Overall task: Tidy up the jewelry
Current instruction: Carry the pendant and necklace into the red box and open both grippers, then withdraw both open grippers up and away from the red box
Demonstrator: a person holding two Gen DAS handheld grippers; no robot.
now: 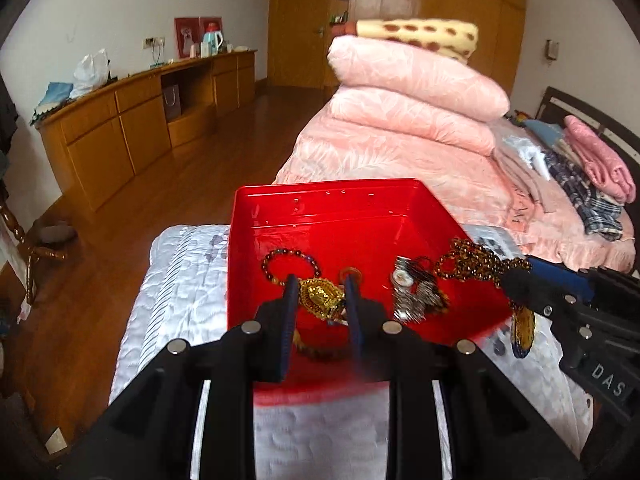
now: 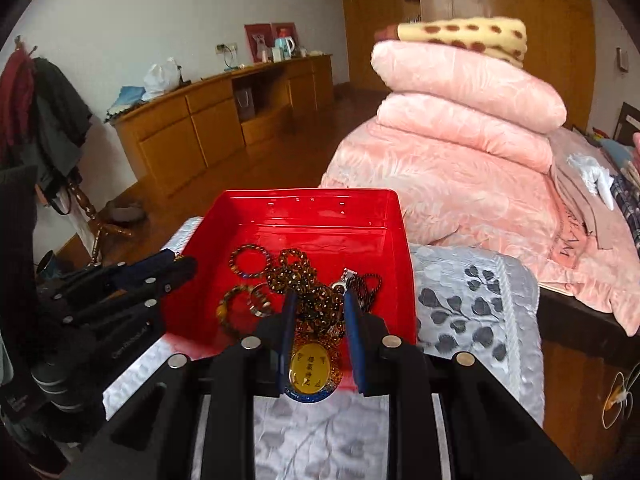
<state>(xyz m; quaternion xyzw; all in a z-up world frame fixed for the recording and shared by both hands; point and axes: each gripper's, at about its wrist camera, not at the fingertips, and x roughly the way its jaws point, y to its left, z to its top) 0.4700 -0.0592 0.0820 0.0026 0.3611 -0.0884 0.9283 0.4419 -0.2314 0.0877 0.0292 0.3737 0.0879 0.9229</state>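
While both grippers hang over a red box [image 2: 394,248] on a white quilted pad [image 2: 472,304], each carries a piece of jewellery.

The right gripper [image 2: 318,300], jaws narrow, grips a brown bead necklace [image 1: 476,262] with gold pendant [image 2: 309,366] over the near rim; the left gripper [image 1: 320,284], likewise narrow, clamps a gold piece [image 1: 322,298]. Bracelets [image 2: 247,261] lie inside the box.

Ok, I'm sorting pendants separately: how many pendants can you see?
2. A gold pendant in the left gripper; an oval pendant hanging from the bead necklace in the right gripper. The pile in the red box may hide more.
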